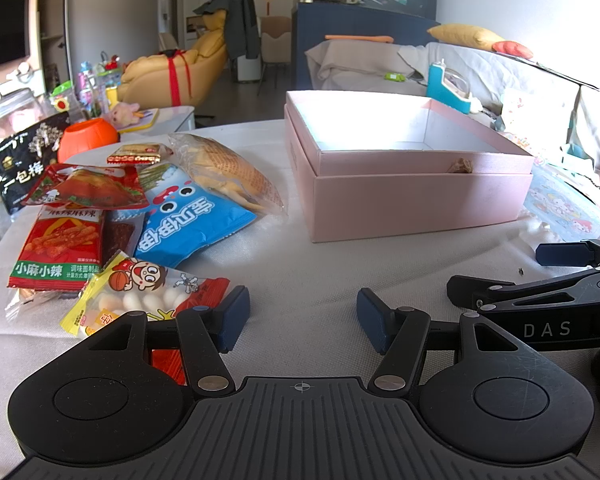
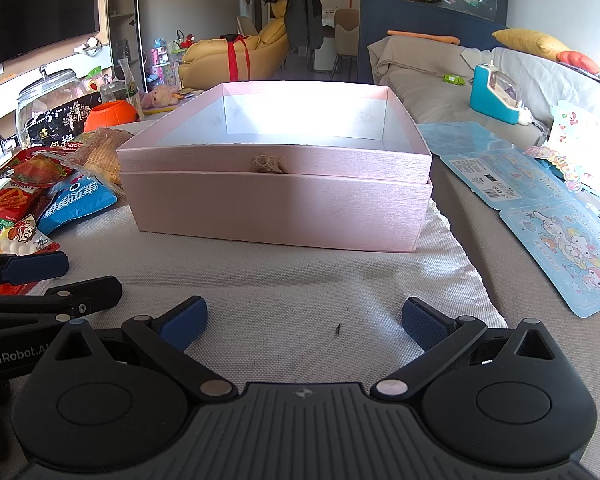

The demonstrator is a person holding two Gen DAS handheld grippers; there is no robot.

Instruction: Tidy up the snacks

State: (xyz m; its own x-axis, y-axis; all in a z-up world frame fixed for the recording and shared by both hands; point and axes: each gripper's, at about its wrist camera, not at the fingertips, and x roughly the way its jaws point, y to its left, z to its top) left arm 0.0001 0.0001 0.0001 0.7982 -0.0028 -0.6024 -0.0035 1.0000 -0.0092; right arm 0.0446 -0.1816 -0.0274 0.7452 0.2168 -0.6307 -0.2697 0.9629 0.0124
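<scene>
Both claws, the left claw [image 1: 303, 316] and right claw [image 2: 304, 320], hang released and empty before the empty pink box [image 2: 276, 184]; judging so, sorting hasn't begun, and next comes grasping the candy packet [image 1: 140, 292] left of the box.

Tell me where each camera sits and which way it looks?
Left wrist: on the left gripper, low over the table, facing the snack pile and pink box; its open jaws and the right gripper show.
Right wrist: on the right gripper, facing the pink box head-on; its open jaws and the left gripper show.
Both share box, snacks and table.
</scene>
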